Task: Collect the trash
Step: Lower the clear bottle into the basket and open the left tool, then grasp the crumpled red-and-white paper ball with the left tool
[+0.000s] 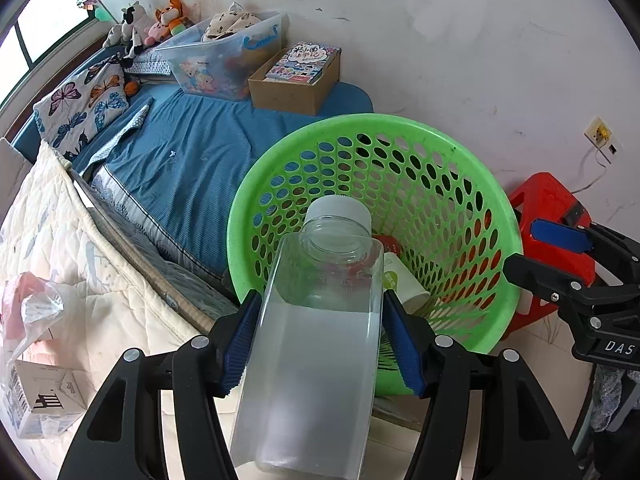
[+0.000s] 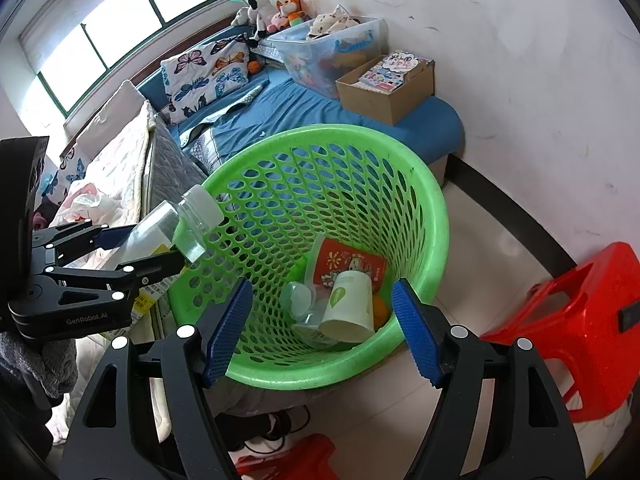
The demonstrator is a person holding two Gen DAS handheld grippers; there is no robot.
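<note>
1. Bed (image 1: 192,152) fills the left of both my views, covered in a blue sheet, with a pale quilt (image 1: 60,248) along its near edge and a butterfly-print pillow (image 2: 204,68) towards the window.
2. On the far end of the bed I see a clear storage tub (image 1: 216,56) and, just beside it, a brown cardboard box (image 2: 388,92) with a colourful booklet lying in it.
3. My green perforated basket (image 2: 432,216) stands on the floor against the foot of the bed, with a red plastic stool (image 2: 572,312) near it on the right.
4. My left gripper (image 1: 320,344) has its jaws clenched on a clear plastic bottle (image 1: 316,344), blue pads pressed against both of its sides; from the right wrist camera the bottle's white cap (image 2: 206,204) reaches just over the basket's left rim, so the bottle hangs tilted at the edge, not yet inside.
5. My right gripper (image 2: 324,332) hangs over the near rim of the basket with its jaws released and nothing between the pads.
6. In the bottom of the basket lie a white paper cup (image 2: 350,308) on its side, a red printed packet (image 2: 348,264) behind it, some crumpled clear plastic (image 2: 300,304) to the left, and something orange (image 2: 380,310) I cannot identify.
7. A clear plastic bag (image 1: 36,312) and a small printed carton (image 1: 40,400) sit on the quilt, well apart from the basket.
</note>
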